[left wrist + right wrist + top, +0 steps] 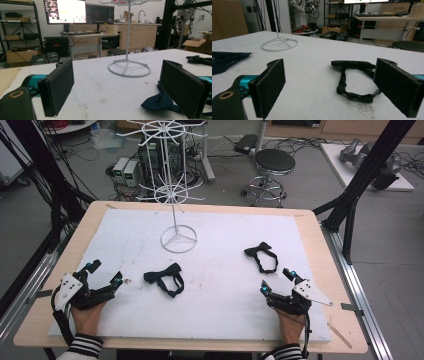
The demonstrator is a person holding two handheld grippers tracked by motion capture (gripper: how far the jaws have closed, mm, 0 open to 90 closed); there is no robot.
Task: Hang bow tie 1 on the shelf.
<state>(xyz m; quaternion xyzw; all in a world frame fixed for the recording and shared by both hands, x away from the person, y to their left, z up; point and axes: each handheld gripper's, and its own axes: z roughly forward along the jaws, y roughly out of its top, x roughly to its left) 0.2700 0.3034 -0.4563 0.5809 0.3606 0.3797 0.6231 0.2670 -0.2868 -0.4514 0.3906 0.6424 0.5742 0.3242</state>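
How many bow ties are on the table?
2. One bow tie lies on the white mat near the left gripper; the other bow tie lies further right, just beyond the right gripper. None looks hidden.

My right hand-held gripper [329, 90]: jaws spread wide, nothing between pads. I see black bow tie [354, 75] lying flat on white counter [312, 65] ahead, strap looped toward me, partly behind right jaw. Second dark bow tie [224, 60] at far left edge. White wire stand base [279, 44] farther back, left. Dark specks on counter near strap.
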